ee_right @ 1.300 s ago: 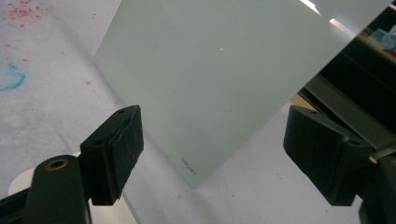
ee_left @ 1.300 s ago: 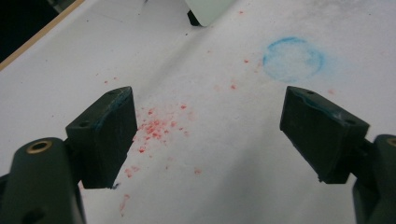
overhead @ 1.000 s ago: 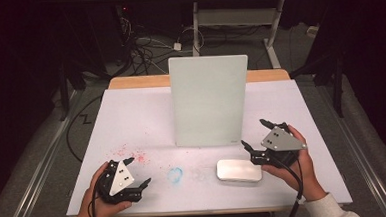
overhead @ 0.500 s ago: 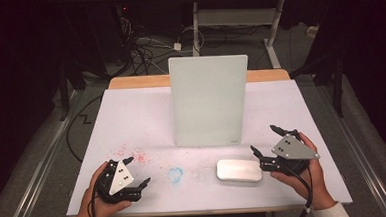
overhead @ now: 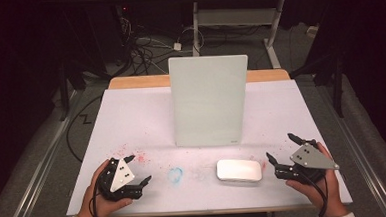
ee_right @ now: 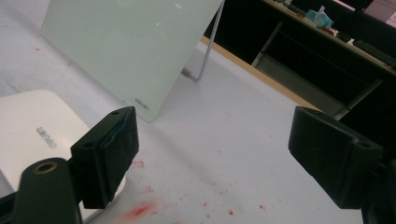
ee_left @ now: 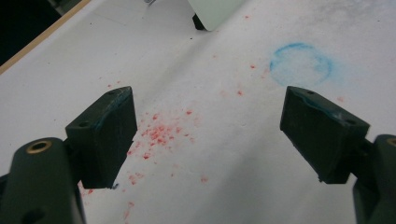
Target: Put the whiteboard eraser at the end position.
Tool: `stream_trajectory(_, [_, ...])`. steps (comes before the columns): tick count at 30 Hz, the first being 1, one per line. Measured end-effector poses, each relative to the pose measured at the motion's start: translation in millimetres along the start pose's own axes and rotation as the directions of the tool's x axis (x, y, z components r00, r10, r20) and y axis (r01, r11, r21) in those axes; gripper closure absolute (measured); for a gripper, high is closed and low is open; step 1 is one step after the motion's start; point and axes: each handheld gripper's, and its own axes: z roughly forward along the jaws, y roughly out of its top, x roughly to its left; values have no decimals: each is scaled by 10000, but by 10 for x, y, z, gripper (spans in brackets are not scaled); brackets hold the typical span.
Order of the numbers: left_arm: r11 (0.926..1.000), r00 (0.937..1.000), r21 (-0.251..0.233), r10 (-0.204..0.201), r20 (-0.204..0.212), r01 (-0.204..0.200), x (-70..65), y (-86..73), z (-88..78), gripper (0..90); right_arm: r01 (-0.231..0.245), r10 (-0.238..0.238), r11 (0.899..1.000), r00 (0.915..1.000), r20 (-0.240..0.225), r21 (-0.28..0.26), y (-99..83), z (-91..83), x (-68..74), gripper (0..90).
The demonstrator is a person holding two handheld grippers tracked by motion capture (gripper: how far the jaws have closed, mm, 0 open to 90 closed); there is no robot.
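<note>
A pale green-white board [overhead: 209, 101] stands upright on a wire stand in the middle of the white table [overhead: 131, 116]. A flat white box [overhead: 239, 170] lies in front of it, near the front edge. My right gripper [overhead: 279, 145] rests just right of the box, apart from it. Its jaws have just been opening and nothing is between them. The right gripper view has the box [ee_right: 42, 135] at the left behind one pad, and the board [ee_right: 126, 46] beyond. My left gripper [overhead: 139, 169] sits at the front left, open and empty, over red specks [ee_left: 161, 133].
A smudged blue ring [overhead: 175, 174] is drawn on the table between the grippers, also visible as a blue ring [ee_left: 301, 64] past the left jaws. Red specks [overhead: 133, 156] dot the surface. Dark floor, cables and a desk frame [overhead: 236, 16] lie beyond the far edge.
My right gripper has moved right and toward the front edge, away from the white box, and its jaws have spread wider. The left gripper and the box have stayed put.
</note>
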Motion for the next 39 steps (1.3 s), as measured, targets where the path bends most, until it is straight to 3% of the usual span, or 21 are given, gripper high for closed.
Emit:
stream_trajectory(3, [10000,10000,-1,39,-2,-39,-8,8,8,183,-350,350,9993,9994,10,-105,-100,-41,10,164])
stream_trajectory(6, [10000,10000,28,59,11,-59,-15,8,15,183,-400,400,9992,9992,13,-16,-211,-68,25,164])
stream_trajectory(11, [10000,10000,34,22,-32,-22,-14,11,13,183,-689,691,9976,9972,-273,63,-326,-68,9,165])
stream_trajectory(19, [9997,9996,-7,249,-109,-249,-51,15,-28,182,-505,504,9987,9978,-429,-19,-303,-63,75,166])
stream_trajectory(29, [9998,9996,12,215,-155,-215,-35,-3,-39,183,-178,180,9997,9997,-144,137,-285,-48,114,169])
stream_trajectory(39, [9996,9995,48,273,-185,-272,-63,14,-34,182,-195,195,9998,9998,-48,-72,-275,-80,104,166])
